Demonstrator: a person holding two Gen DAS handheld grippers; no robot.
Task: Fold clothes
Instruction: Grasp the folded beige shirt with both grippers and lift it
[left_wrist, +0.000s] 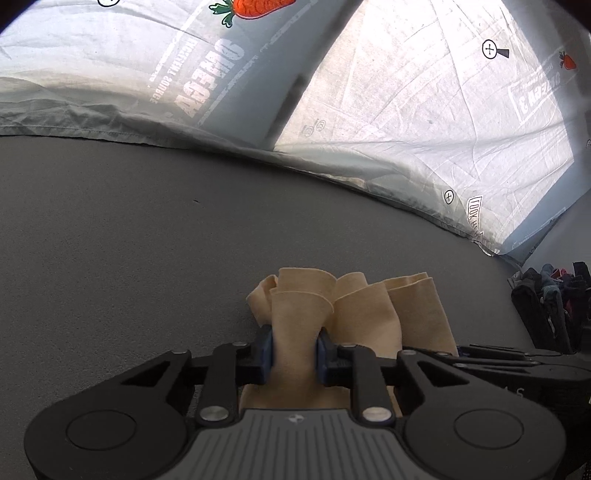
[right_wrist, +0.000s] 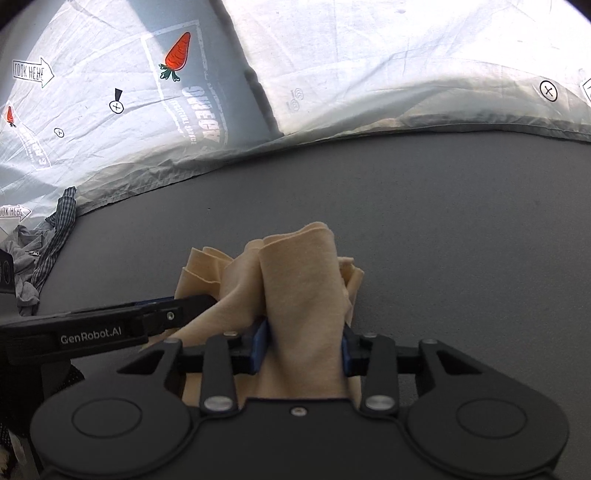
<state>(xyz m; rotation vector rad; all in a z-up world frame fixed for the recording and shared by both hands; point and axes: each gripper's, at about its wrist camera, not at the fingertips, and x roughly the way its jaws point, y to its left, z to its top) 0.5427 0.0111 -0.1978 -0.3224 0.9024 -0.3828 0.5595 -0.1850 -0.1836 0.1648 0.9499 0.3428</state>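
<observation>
**Gripping one tan cloth with both grippers over a grey surface**

Holding the same piece of tan cloth (left_wrist: 354, 314), both grippers sat close together above a dark grey table (left_wrist: 129, 240). The cloth serves as the landmark for everything below.

The left gripper (left_wrist: 294, 356) had its two blue-padded fingers (left_wrist: 266, 354) pressed against a bunched fold of the cloth, pinching it between them. Beyond the fingers the cloth rose in several upright folds with curled top edges. Just to the right of the cloth, the black body of the right gripper reached in from the picture's edge, touching the fabric.

The right gripper (right_wrist: 304, 347) likewise pinched a thick gathered fold of the cloth (right_wrist: 295, 288) between its blue pads (right_wrist: 259, 345). To the left of the cloth, the left gripper's black arm, printed "GenRobot.AI", came in and met the fabric from the side.

Behind the cloth, at the far edge of the table, lay a pale, wrinkled printed sheet (left_wrist: 424, 110) bearing orange carrot pictures (right_wrist: 178, 55), block lettering and small crossed-circle marks.

Well to the left of the cloth in the right wrist view, a heap of grey and checked clothes (right_wrist: 40, 251) sat at the table's edge. Well to the right of the cloth in the left wrist view, a dark pile of garments (left_wrist: 546, 306) lay at the opposite edge.
</observation>
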